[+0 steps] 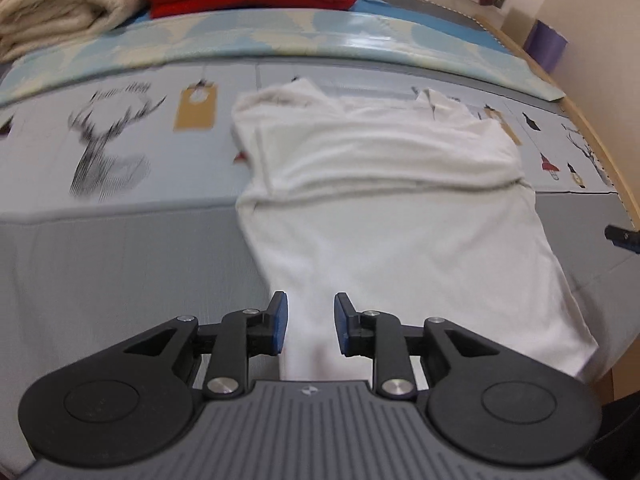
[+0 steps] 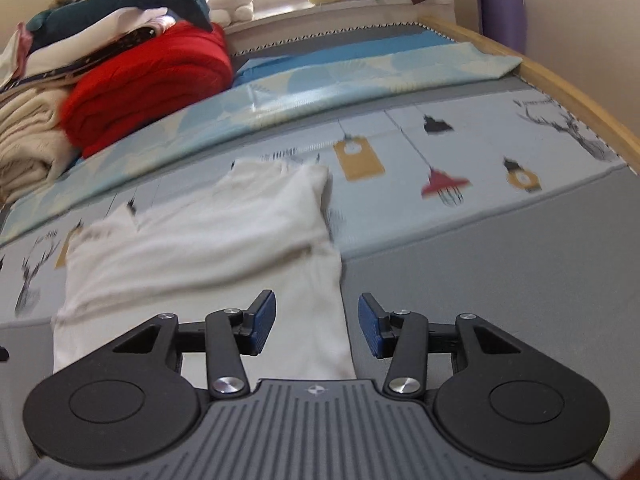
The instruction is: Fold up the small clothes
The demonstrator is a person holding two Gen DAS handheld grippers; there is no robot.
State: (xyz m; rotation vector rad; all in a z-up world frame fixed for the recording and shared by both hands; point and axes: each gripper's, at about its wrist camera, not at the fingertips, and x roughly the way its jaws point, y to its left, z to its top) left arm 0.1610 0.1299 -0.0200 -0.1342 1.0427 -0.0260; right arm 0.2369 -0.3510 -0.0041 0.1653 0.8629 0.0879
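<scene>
A small white garment (image 1: 392, 208) lies flat on the grey printed mat (image 1: 100, 248), with its far part folded over in a band across it. My left gripper (image 1: 310, 322) is open just above the garment's near left corner, holding nothing. In the right wrist view the same garment (image 2: 208, 248) lies to the left. My right gripper (image 2: 316, 326) is open over its near right edge, its left pad above the cloth and its right pad above the mat. The tip of the right gripper (image 1: 622, 236) shows at the right edge of the left wrist view.
A red folded blanket (image 2: 152, 80) and a cream one (image 2: 28, 140) are stacked at the far left, with a plush shark (image 2: 120, 4) on top. A light-blue patterned sheet (image 2: 320, 88) lies behind the mat. A wooden bed rail (image 2: 560, 84) runs along the right.
</scene>
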